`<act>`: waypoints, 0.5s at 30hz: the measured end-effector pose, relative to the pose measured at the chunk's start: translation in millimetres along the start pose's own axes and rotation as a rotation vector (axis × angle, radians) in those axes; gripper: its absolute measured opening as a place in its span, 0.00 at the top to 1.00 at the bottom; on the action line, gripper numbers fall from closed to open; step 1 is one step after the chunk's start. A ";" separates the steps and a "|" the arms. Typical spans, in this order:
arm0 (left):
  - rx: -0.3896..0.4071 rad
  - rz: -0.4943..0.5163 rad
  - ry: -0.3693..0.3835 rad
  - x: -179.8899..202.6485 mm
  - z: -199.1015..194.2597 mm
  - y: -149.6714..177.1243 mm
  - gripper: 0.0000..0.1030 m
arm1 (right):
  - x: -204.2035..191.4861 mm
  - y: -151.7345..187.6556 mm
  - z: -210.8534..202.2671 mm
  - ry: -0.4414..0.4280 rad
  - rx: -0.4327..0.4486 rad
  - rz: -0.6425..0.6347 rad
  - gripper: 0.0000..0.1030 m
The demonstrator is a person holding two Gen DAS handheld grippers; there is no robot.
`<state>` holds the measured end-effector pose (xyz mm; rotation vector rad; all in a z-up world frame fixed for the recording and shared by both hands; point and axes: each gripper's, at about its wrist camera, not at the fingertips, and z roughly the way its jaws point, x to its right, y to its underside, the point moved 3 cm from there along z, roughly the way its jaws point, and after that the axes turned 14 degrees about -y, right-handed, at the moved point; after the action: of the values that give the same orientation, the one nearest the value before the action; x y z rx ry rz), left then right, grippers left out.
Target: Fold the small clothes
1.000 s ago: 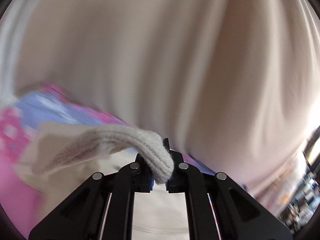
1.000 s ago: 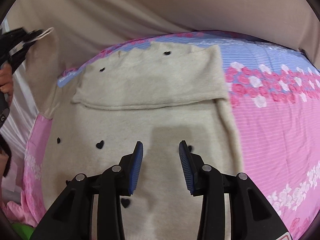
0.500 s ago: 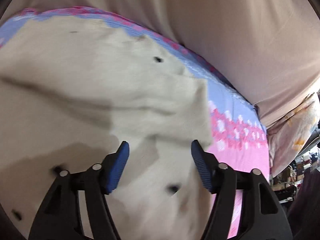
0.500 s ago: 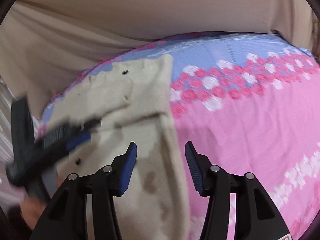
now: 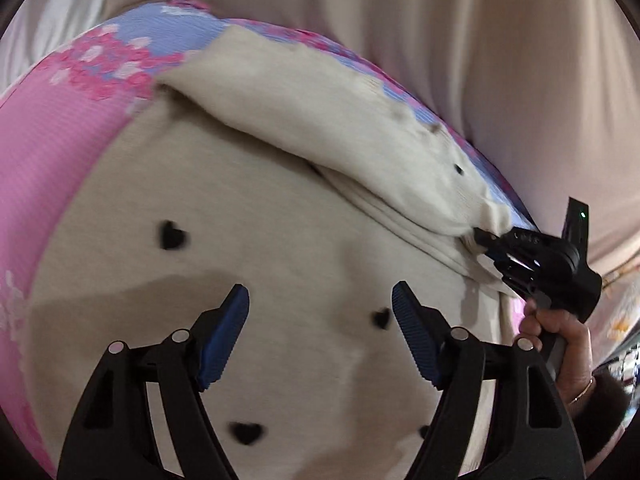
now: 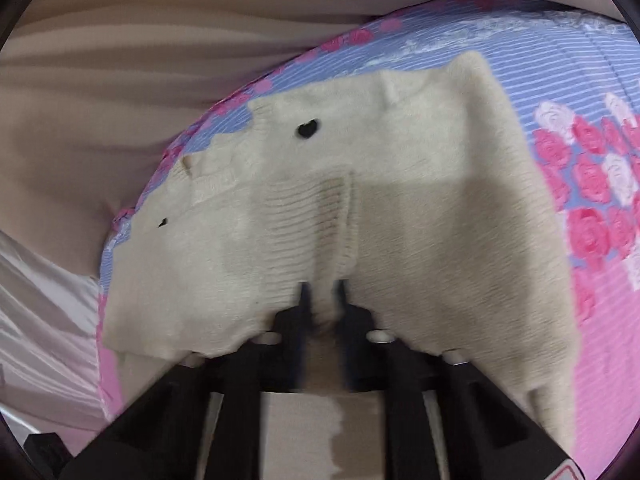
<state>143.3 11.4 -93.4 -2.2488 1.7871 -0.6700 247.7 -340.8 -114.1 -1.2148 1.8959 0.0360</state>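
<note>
We cannot see the right gripper's pads [image 6: 323, 300]: the cream sweater's [image 6: 400, 208] ribbed edge covers them as the jaws close. The sweater's near end runs off the bottom of the left wrist view, behind the left gripper [image 5: 320, 332]. Its black hearts [image 5: 172, 235] are smeared. The bedspread's [image 5: 52, 152] far edge disappears under a beige curtain [image 5: 500, 80].

Since a second ago the left hand-held gripper [image 5: 320, 332] dropped the sleeve; the right hand-held gripper [image 6: 323, 292] now pinches the sweater [image 6: 420, 220].
</note>
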 end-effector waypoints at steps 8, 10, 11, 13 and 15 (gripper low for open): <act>0.045 -0.181 0.081 -32.3 6.7 -62.7 0.20 | -42.1 -52.3 -85.8 0.043 0.231 -0.211 0.92; 0.027 -0.263 0.103 -40.5 26.6 -84.5 0.19 | -18.4 -52.6 -83.1 0.092 0.212 -0.172 0.92; 0.013 -0.294 0.122 -43.6 36.3 -91.7 0.19 | -2.2 -50.5 -78.4 0.080 0.192 -0.117 0.92; -0.032 -0.376 0.123 -52.4 63.0 -105.3 0.24 | 14.0 -45.3 -70.5 0.081 0.156 -0.081 0.92; -0.070 -0.436 0.158 -58.2 81.4 -110.8 0.38 | 15.1 -38.0 -61.7 0.104 0.130 -0.106 0.92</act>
<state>267.4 85.1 -131.9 -2.7340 1.4028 -0.8929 234.5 -398.9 -70.3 -1.2465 1.8882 -0.2074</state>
